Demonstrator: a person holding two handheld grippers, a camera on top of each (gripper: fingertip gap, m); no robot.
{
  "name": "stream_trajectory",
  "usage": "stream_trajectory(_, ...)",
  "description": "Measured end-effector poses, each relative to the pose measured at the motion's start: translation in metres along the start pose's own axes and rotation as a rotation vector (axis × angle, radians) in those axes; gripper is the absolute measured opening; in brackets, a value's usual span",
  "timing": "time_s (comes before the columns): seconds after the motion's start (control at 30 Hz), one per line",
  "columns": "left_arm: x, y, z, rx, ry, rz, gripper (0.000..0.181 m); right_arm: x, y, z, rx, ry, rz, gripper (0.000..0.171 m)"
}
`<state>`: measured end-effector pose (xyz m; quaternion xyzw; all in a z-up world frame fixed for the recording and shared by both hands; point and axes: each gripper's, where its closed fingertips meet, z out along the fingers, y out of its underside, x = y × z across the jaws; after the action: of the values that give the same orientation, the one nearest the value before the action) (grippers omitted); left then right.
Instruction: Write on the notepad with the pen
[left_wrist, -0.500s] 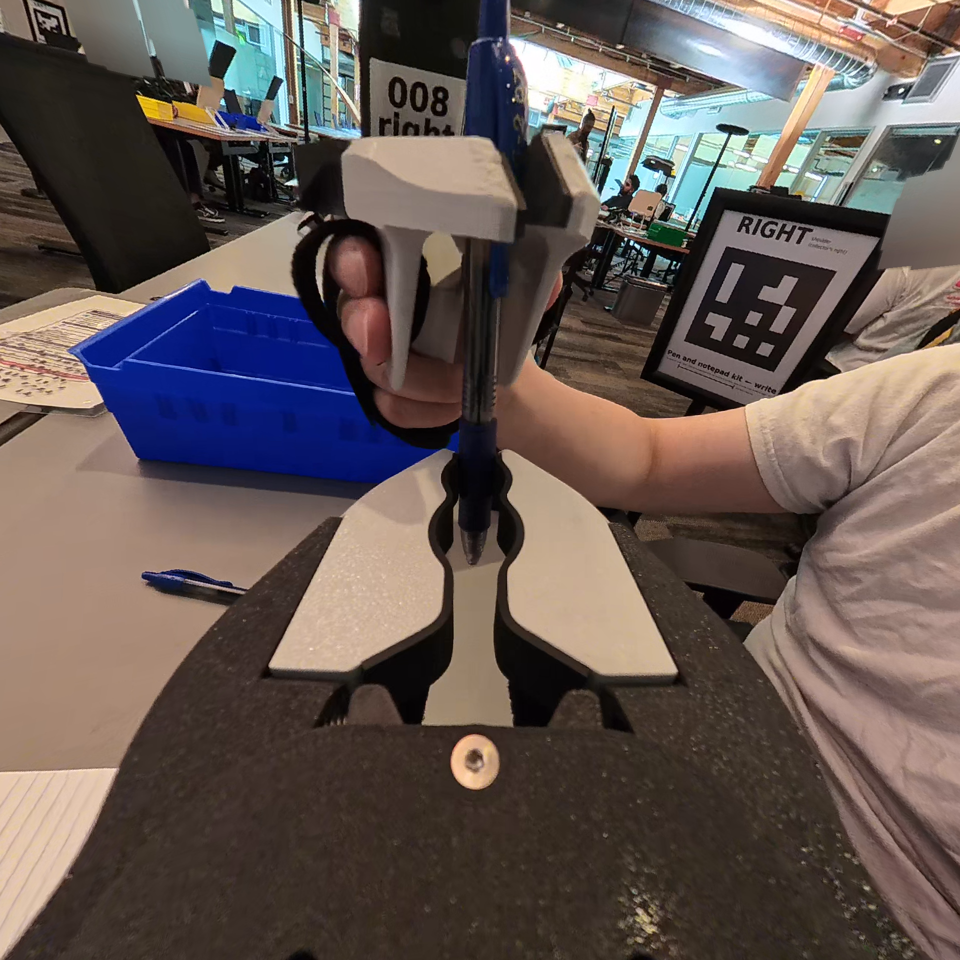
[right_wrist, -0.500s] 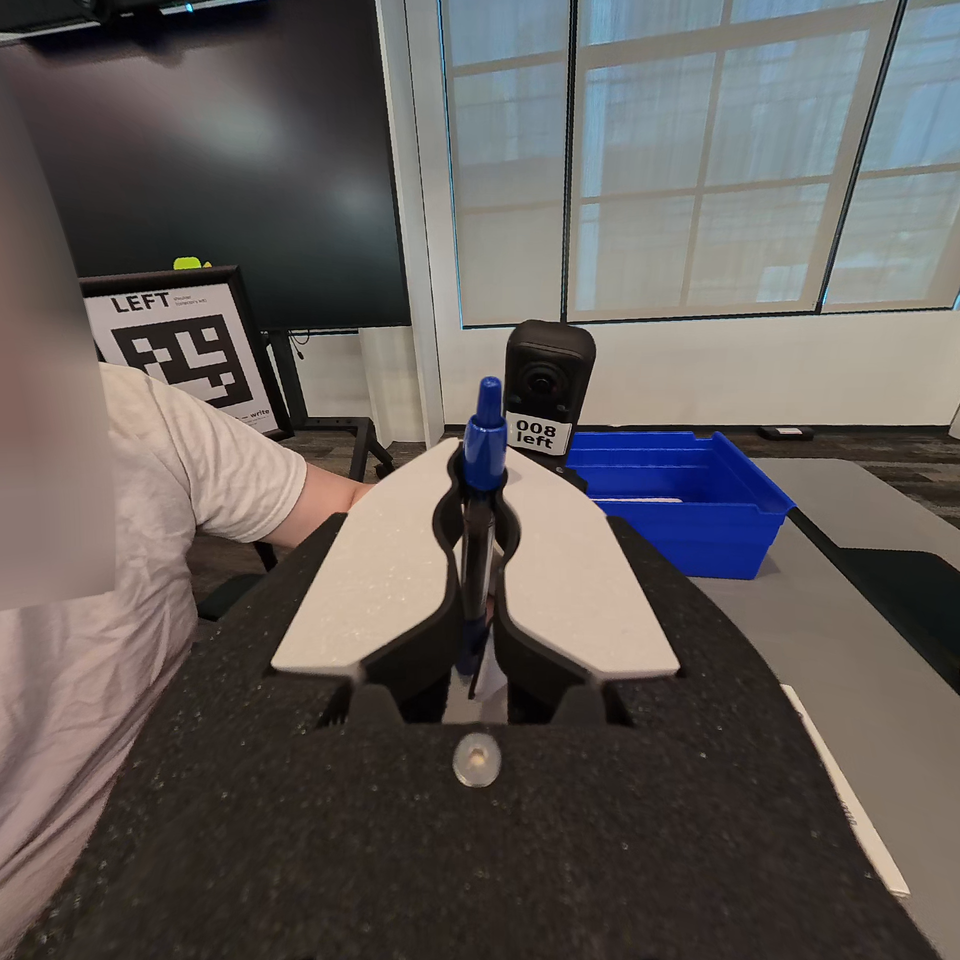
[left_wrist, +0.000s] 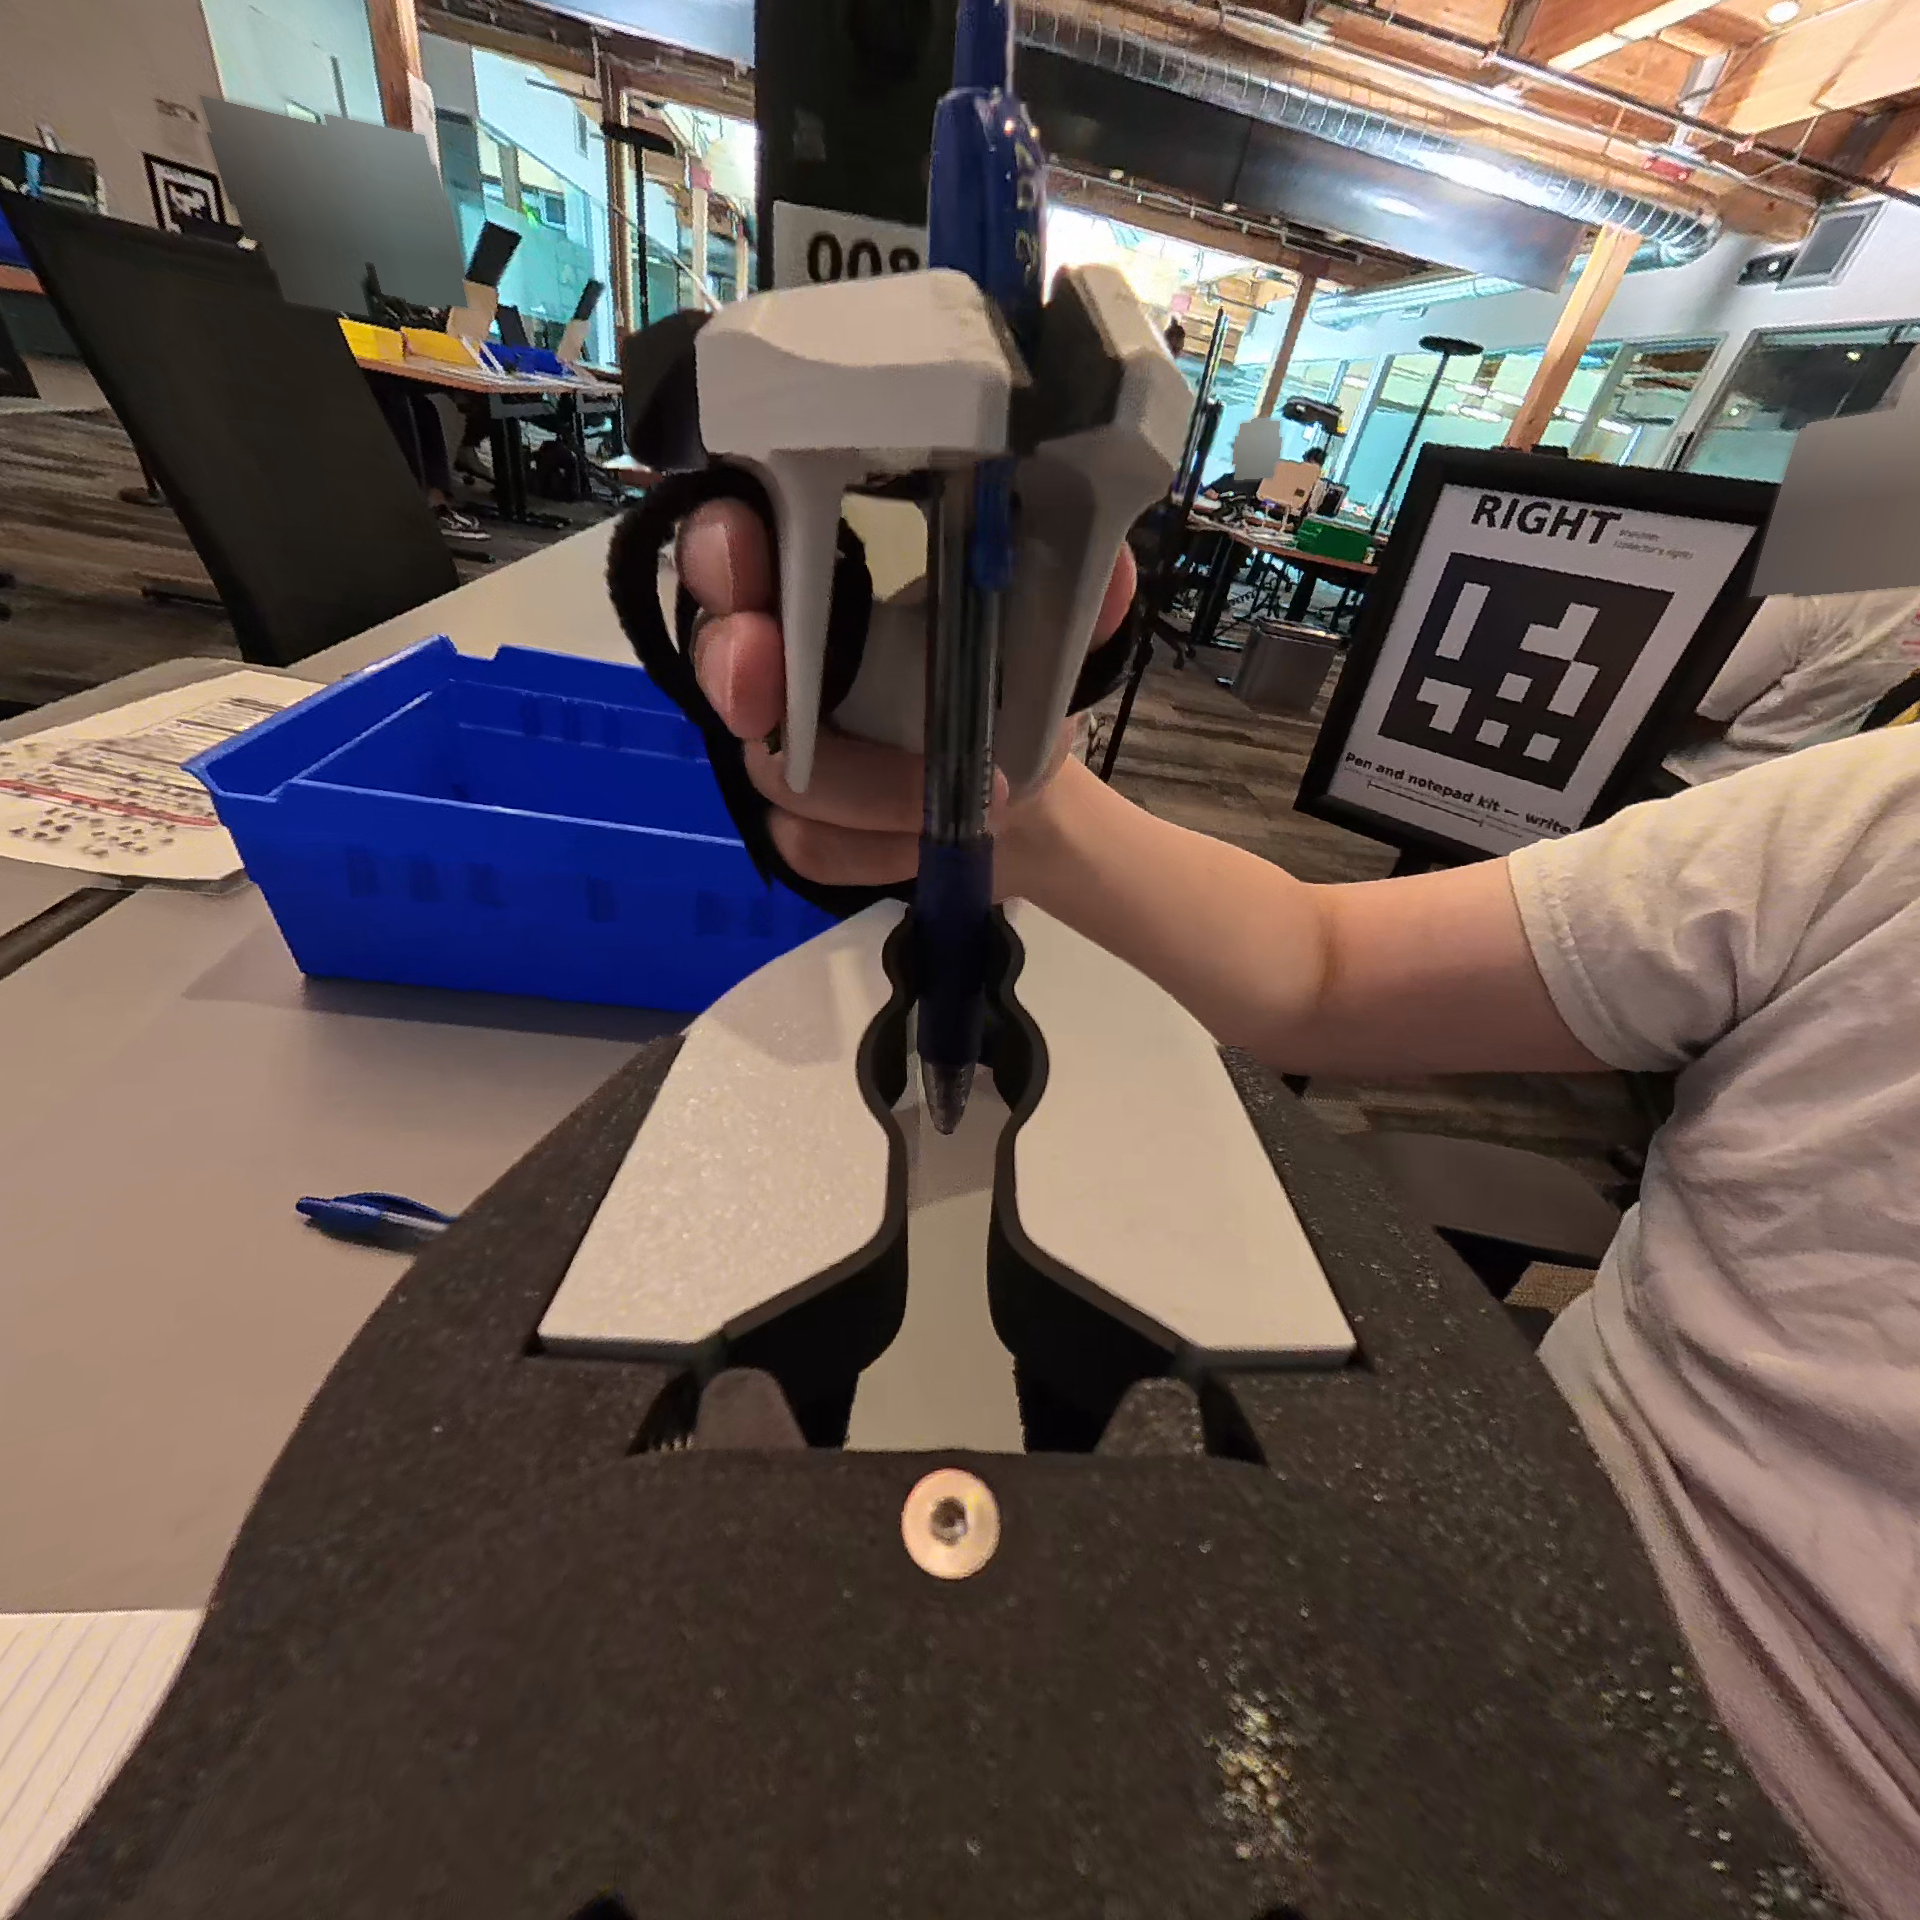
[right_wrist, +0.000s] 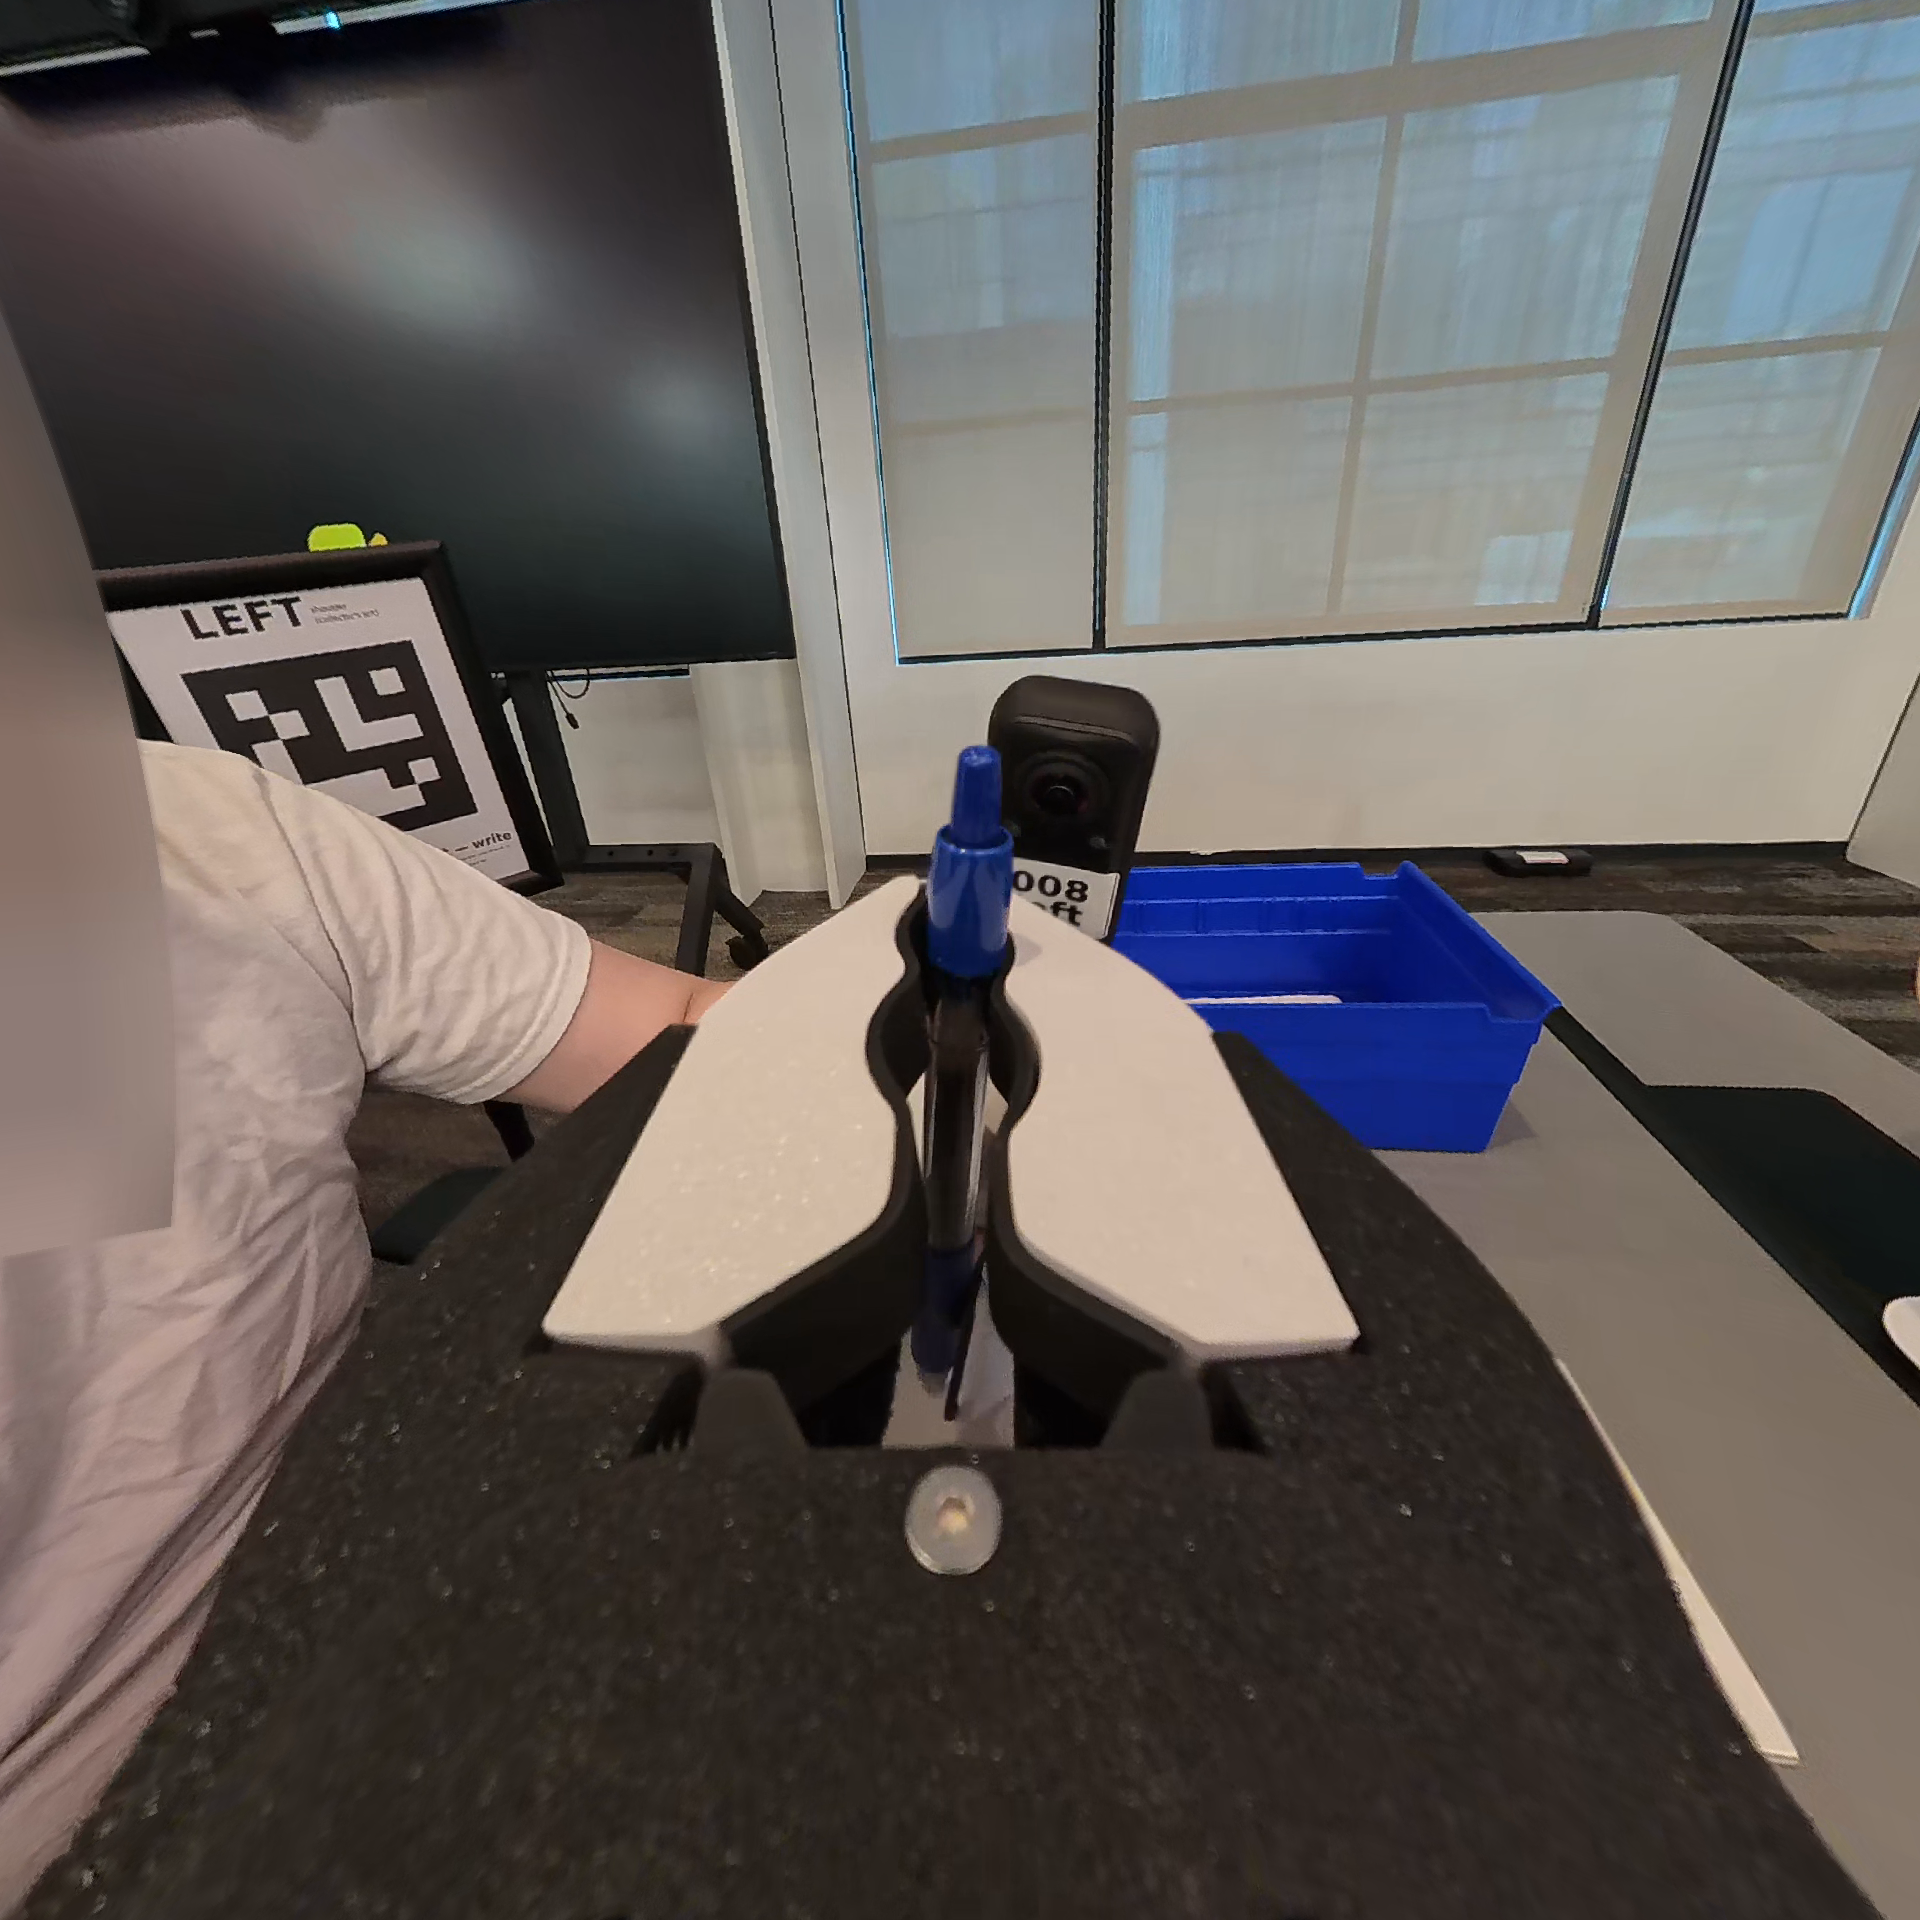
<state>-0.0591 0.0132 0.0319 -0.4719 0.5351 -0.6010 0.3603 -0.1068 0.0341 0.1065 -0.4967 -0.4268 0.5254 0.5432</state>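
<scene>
A blue pen (left_wrist: 961, 727) stands nearly upright with its tip down, just above the grey table (left_wrist: 208, 1143). My right gripper (left_wrist: 1023, 395) is shut on the pen's upper barrel; in the right wrist view (right_wrist: 961, 920) the pen (right_wrist: 968, 883) runs between its fingers with the blue top end sticking out. My left gripper (left_wrist: 954, 920) is closed around the pen's blue grip section, and the tip shows in the gap below. A corner of the lined notepad (left_wrist: 73, 1714) lies at the lower left, and its white edge (right_wrist: 1714, 1683) shows in the right wrist view.
A blue bin (left_wrist: 499, 831) (right_wrist: 1351, 1039) stands on the table beyond the grippers. A small blue pen part (left_wrist: 369, 1214) lies on the table at the left. A printed sheet (left_wrist: 104, 779) lies at the far left. Framed marker signs (left_wrist: 1527, 665) (right_wrist: 312, 707) stand behind the person's arms. The left gripper's tips are roughly 9 cm from the right gripper's.
Almost nothing. The pen has tilted very slightly and its tip sits a touch lower between my left fingers. Both grips are as before.
</scene>
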Motion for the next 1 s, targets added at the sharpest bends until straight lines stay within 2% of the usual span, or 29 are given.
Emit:
stream_trajectory(0.07, 0.002, -0.003, 0.0, 0.019, 0.01, -0.005, 0.012, 0.001, -0.002, -0.001, 0.006, 0.009, -0.002, 0.01)
stream_trajectory(0.43, 0.0, 0.002, 0.001, -0.01, -0.003, -0.008, 0.012, 0.0, 0.004, -0.001, -0.037, 0.01, -0.008, 0.006)
stream_trajectory(0.57, -0.013, -0.007, -0.008, 0.007, -0.111, 0.062, 0.043, 0.01, 0.005, -0.008, -0.058, 0.087, -0.046, 0.005)
stream_trajectory(0.7, -0.024, -0.025, -0.032, -0.021, -0.227, 0.151, 0.05, 0.031, 0.012, -0.022, -0.127, 0.231, -0.123, 0.005)
stream_trajectory(0.8, -0.031, -0.046, -0.056, -0.028, -0.361, 0.236, 0.043, 0.048, 0.036, -0.029, -0.269, 0.326, -0.161, 0.005)
stream_trajectory(0.83, -0.029, -0.055, -0.063, -0.017, -0.396, 0.28, 0.035, 0.05, 0.045, -0.027, -0.307, 0.331, -0.159, 0.005)
stream_trajectory(0.9, -0.023, -0.071, -0.073, 0.012, -0.47, 0.372, 0.007, 0.052, 0.061, -0.021, -0.364, 0.324, -0.169, 0.005)
stream_trajectory(0.93, -0.02, -0.077, -0.076, 0.022, -0.503, 0.418, 0.0, 0.051, 0.068, -0.016, -0.39, 0.314, -0.171, 0.005)
stream_trajectory(1.0, -0.015, -0.081, -0.073, 0.032, -0.534, 0.462, 0.0, 0.046, 0.077, -0.006, -0.41, 0.279, -0.167, 0.004)
